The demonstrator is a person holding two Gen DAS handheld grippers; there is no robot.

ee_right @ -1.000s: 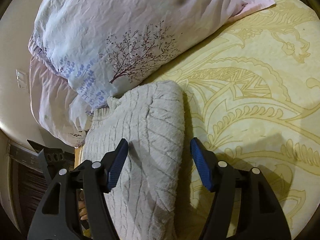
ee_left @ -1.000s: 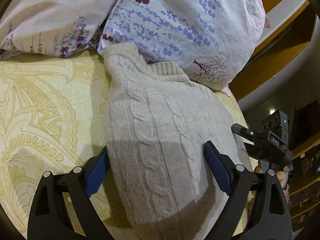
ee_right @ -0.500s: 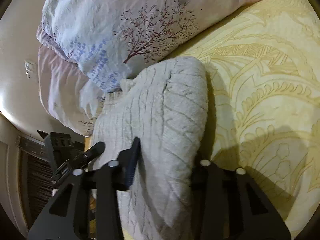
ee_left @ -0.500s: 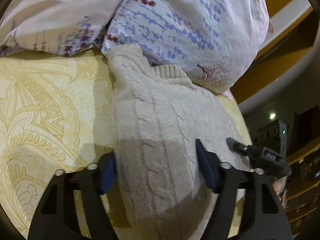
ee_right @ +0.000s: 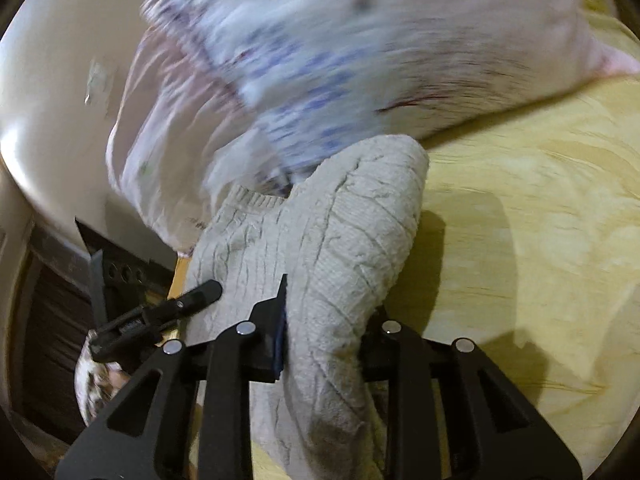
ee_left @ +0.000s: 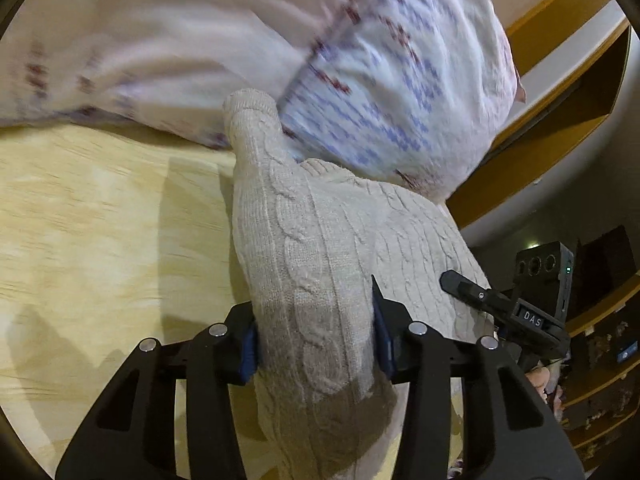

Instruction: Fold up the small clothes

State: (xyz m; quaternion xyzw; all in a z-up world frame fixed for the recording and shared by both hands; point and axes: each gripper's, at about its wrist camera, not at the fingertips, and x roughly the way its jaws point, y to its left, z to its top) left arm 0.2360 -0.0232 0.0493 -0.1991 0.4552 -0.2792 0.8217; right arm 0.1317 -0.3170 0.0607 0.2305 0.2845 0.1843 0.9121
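Together the left tool (ee_left: 316, 344) and right tool (ee_right: 324, 340) are closing on the cream cable-knit sweater (ee_left: 320, 248), each pinching a bunched near edge, evidently for folding.

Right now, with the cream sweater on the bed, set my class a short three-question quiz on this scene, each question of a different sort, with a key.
1. True or false: the left gripper has a fold of the knit sweater between its blue pads.
2. Multiple choice: the far end of the sweater lies against A) a floral pillow, B) a wooden chair, C) a laundry basket.
3. Fill in: the sweater rests on a ____ patterned bedspread.

Key
1. True; the jaws are closing on it, as are those of the right gripper.
2. A.
3. Yellow.
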